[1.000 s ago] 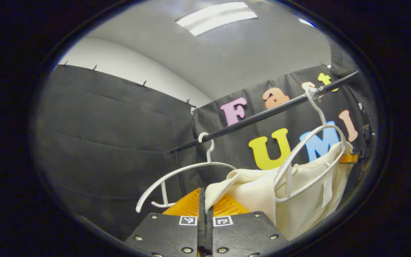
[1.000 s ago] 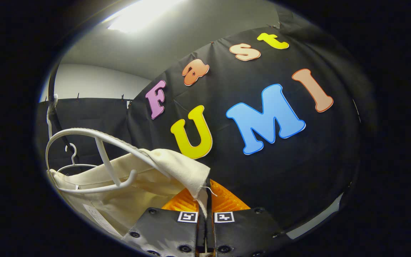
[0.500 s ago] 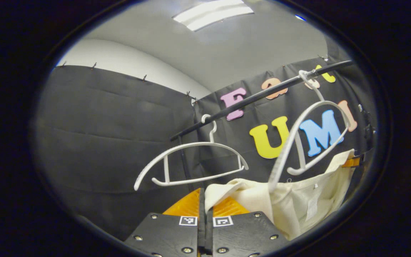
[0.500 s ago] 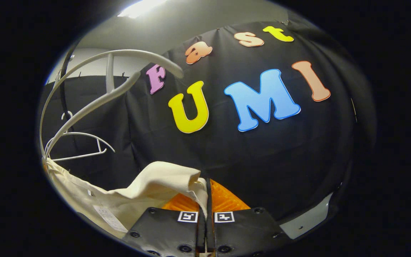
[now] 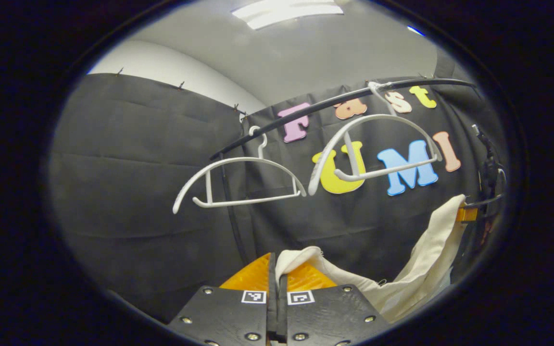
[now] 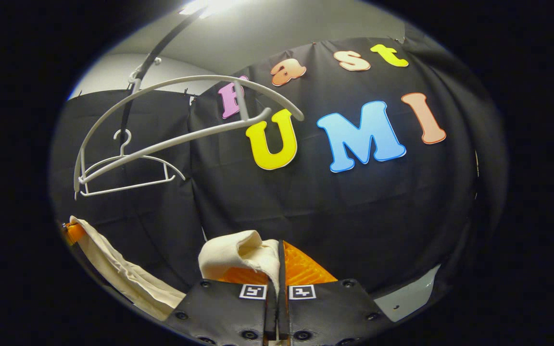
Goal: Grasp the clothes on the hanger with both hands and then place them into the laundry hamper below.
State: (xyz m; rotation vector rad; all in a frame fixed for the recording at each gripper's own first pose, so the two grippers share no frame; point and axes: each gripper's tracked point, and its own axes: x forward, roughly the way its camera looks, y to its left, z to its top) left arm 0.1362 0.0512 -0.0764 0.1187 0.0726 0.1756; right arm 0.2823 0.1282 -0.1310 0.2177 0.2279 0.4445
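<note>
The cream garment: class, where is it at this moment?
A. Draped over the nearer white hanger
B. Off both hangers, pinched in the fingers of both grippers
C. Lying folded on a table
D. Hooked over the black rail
B: both white hangers hang bare on the rail, while the cream garment sags between the left gripper and the right gripper, pinched by each.

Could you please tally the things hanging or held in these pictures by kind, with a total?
White hangers on the rail: 2, the farther hanger and the nearer hanger, both bare.
Black rail: 1.
Cream garment: 1, off the hangers and slung between the tongs.
Tongs: 2, left tongs and right tongs, each shut on the garment.
Total: 6.
</note>
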